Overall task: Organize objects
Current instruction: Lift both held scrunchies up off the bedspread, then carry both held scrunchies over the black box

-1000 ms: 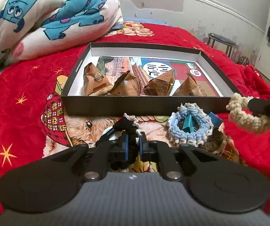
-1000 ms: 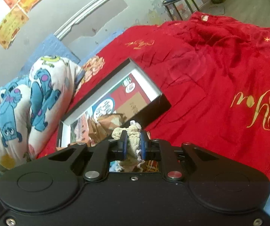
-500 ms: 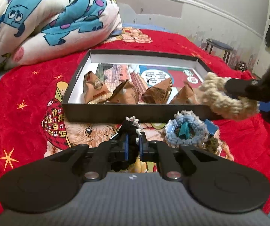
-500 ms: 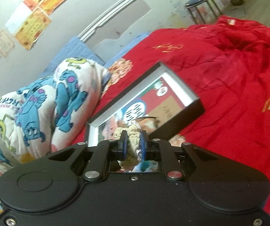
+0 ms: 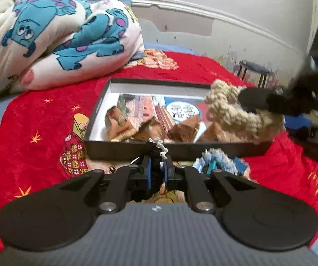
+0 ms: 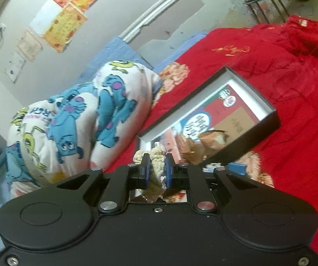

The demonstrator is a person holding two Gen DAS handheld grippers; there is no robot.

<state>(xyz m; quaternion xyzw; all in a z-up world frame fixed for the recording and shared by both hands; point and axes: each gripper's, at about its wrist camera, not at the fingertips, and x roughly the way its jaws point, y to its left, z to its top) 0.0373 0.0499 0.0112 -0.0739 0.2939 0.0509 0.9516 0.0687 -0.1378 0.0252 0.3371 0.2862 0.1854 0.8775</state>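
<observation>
A cream crocheted ring (image 5: 236, 115), thick and knobbly, is clamped between the fingers of the right gripper (image 6: 156, 171) and is held in the air above the near right part of a black box (image 5: 174, 149). In the right wrist view the same ring (image 6: 156, 168) is seen squeezed between the 2 blue pads (image 6: 168, 170). A black crocheted piece (image 5: 155, 155) with a white lace edge is pinched by the left gripper (image 5: 157, 170), just in front of the box's near wall. The box is shallow, with white inner walls and a printed picture on its floor; 4 brown paper-wrapped packets (image 5: 119, 124) are lined up along the near wall inside it. A blue and white crocheted ring (image 5: 216, 161) with a teal clip is lying on the red blanket (image 5: 36, 115) just outside the box's near wall, to the right of the left gripper. A cartoon-print duvet (image 5: 48, 28) is heaped beyond the box's left far corner.
</observation>
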